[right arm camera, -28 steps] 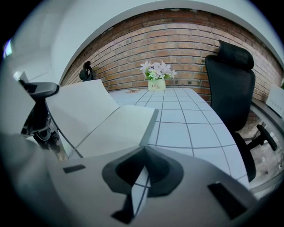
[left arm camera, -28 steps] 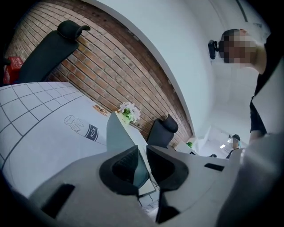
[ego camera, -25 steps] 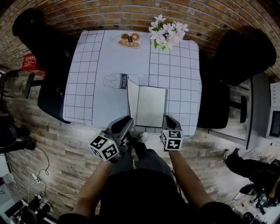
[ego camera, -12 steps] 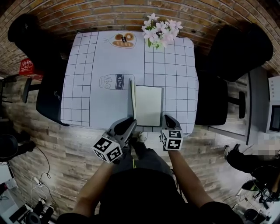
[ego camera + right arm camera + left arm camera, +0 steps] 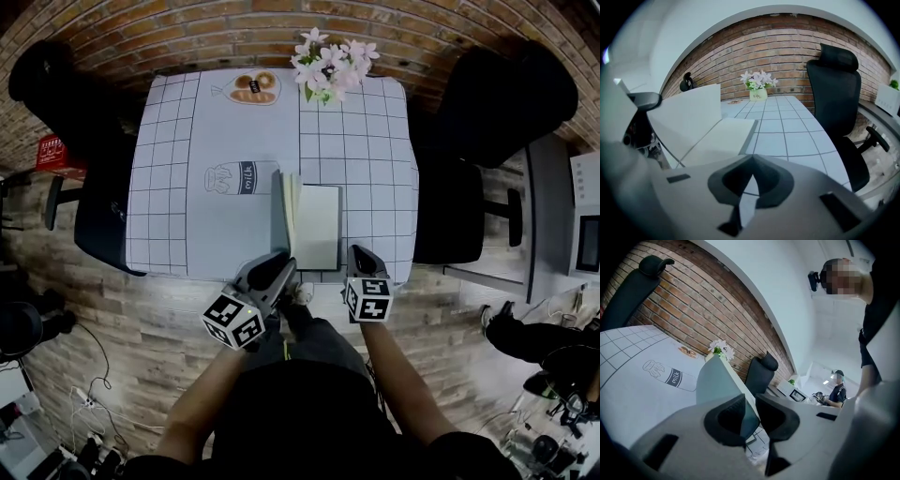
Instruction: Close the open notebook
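A white notebook (image 5: 320, 226) lies near the front edge of the checked table (image 5: 366, 150). Its grey-green left cover (image 5: 285, 211) stands almost upright above the spine. My left gripper (image 5: 282, 266) is at the cover's near bottom corner. In the left gripper view the cover (image 5: 717, 380) runs between the jaws of the left gripper (image 5: 750, 405), which are opening; it rests by the left pad with a gap to the right one. My right gripper (image 5: 359, 254) hovers at the notebook's near right corner. There its jaws (image 5: 751, 177) are shut and hold nothing, and the raised cover (image 5: 686, 117) shows at left.
A vase of pink and white flowers (image 5: 330, 64) stands at the table's far edge. Milk (image 5: 242, 176) and bread prints mark the cloth. Black office chairs stand at the right (image 5: 506, 103) and far left (image 5: 66, 84). A person (image 5: 836, 387) stands far off in the left gripper view.
The left cover swung up from a wide-open slant to nearly upright over the spine. My left gripper shifted a little to the right with it. The right gripper stayed put.
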A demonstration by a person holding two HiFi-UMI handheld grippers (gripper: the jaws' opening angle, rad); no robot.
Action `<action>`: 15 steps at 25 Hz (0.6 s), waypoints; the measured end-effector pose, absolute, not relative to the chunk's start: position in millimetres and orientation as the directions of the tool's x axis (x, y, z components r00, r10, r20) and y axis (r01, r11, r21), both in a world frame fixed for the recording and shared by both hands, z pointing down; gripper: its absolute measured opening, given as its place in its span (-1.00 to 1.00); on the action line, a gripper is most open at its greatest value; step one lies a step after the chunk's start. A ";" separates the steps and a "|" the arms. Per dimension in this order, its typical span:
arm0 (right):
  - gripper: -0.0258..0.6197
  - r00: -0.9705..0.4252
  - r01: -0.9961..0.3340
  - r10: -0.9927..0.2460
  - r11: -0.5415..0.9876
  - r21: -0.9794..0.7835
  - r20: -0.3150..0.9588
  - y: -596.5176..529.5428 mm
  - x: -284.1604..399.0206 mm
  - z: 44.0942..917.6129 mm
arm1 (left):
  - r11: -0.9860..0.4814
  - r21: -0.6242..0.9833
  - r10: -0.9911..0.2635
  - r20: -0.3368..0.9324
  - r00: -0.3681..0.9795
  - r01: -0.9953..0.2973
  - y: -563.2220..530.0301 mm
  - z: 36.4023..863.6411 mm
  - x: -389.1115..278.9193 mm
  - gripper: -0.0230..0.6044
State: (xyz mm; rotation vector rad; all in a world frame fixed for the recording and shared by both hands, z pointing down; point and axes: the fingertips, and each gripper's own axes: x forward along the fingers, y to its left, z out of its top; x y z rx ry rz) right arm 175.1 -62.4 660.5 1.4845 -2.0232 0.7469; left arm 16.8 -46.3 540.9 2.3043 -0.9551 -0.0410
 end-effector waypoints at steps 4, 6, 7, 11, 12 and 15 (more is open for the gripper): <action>-0.88 -0.259 -0.964 -0.682 0.230 -0.136 0.684 -61.4 181.4 656.6 | -0.548 0.563 -0.632 0.206 0.747 -0.619 -46.3 542.2 24.8 -0.68; -0.88 -0.257 -0.964 -0.684 0.226 -0.137 0.683 -60.8 183.3 655.9 | -0.553 0.562 -0.625 0.207 0.752 -0.615 -46.5 542.8 29.0 -0.68; -0.88 -0.256 -0.965 -0.684 0.224 -0.137 0.683 -60.5 184.2 655.9 | -0.556 0.562 -0.622 0.208 0.755 -0.613 -46.6 543.2 31.2 -0.68; -0.88 -0.253 -0.966 -0.684 0.218 -0.139 0.684 -58.6 187.2 656.3 | -0.564 0.560 -0.611 0.211 0.763 -0.607 -46.9 544.7 39.8 -0.67; -0.88 -0.253 -0.966 -0.685 0.217 -0.140 0.684 -58.4 188.1 656.1 | -0.567 0.559 -0.608 0.212 0.765 -0.605 -47.0 545.1 41.9 -0.67; -0.88 -0.251 -0.967 -0.687 0.213 -0.142 0.682 -58.0 190.9 655.4 | -0.573 0.559 -0.598 0.215 0.772 -0.600 -47.2 547.0 47.7 -0.66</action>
